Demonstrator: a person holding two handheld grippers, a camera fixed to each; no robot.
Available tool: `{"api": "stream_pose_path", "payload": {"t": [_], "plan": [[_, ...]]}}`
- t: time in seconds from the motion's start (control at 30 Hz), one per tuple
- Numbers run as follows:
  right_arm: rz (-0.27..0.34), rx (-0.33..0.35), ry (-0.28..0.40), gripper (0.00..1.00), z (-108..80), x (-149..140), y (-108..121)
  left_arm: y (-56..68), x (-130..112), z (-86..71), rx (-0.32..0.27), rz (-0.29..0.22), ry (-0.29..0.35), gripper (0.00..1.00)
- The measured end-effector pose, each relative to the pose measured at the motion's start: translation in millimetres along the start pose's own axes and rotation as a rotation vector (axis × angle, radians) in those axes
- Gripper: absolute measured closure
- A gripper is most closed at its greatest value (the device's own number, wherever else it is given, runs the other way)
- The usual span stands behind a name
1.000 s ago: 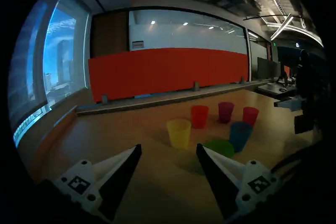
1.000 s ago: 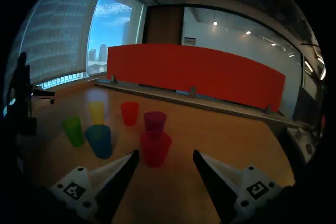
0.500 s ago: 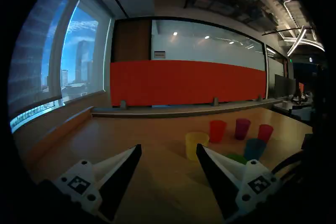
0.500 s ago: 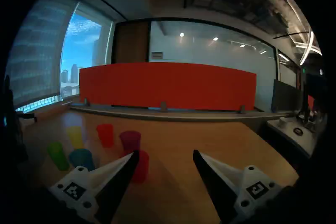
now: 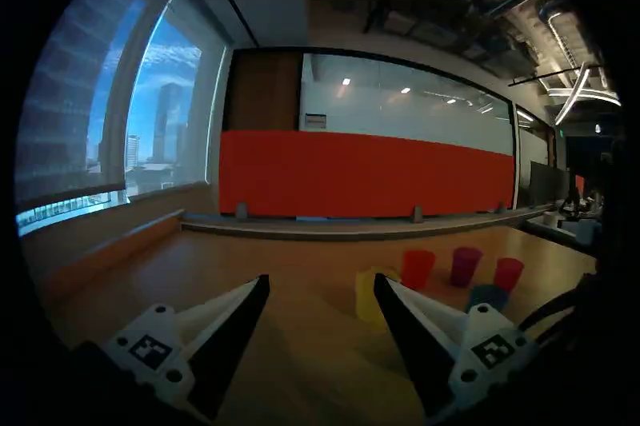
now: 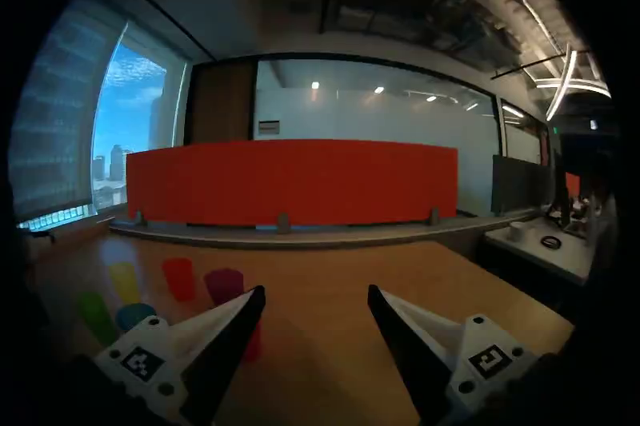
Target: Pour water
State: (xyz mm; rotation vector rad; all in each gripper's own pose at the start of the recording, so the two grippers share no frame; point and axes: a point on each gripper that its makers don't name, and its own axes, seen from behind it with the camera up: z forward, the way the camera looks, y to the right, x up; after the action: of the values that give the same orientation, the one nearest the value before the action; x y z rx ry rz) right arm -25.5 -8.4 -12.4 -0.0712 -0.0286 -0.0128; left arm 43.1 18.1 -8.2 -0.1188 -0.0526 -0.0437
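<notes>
Holding the left gripper (image 5: pixel 320 277) low over the wooden table (image 5: pixel 240 266), spreading its fingers wide, gripping nothing. Spotting the cups down at 4 o'clock in the left gripper view: catching the yellow cup (image 5: pixel 366 294) partly behind the fingertip there, then running along the orange cup (image 5: pixel 417 268), purple cup (image 5: pixel 466 265) and red cup (image 5: pixel 509 273) in a row toward 3 o'clock, with the blue cup (image 5: pixel 486 294) peeking out just in front of them. Holding the right gripper (image 6: pixel 314 288) wide open as well, clasping nothing. Finding the cups at 8 o'clock in the right gripper view, the green cup (image 6: pixel 96 316) just beside the blue one, the red one half hidden behind a finger. Facing a long red screen (image 5: pixel 368 174) at 12 o'clock, well beyond the cups. Not managing to tell whether any cup is holding water.
</notes>
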Motion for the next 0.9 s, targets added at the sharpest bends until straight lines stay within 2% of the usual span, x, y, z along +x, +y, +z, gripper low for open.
{"api": "stream_pose_path", "payload": {"t": [0.1,0.37,0.67,0.9], "plan": [[-0.01,0.003,0.004,0.01,0.7,2,1,0.8,6,-0.8,0.013,0.014,0.031,0.03],[-0.003,0.006,0.034,0.01,1.8,13,3,-5.0,4,-1.5,0.066,0.052,0.07,0.03],[-0.005,-0.019,0.014,0.01,5.4,14,5,-6.6,-7,0.1,0.072,0.033,0.086,0.03],[-0.027,-0.017,-0.001,0.01,6.8,15,-4,-10.4,-20,5.7,0.083,0.033,0.079,0.03]]}}
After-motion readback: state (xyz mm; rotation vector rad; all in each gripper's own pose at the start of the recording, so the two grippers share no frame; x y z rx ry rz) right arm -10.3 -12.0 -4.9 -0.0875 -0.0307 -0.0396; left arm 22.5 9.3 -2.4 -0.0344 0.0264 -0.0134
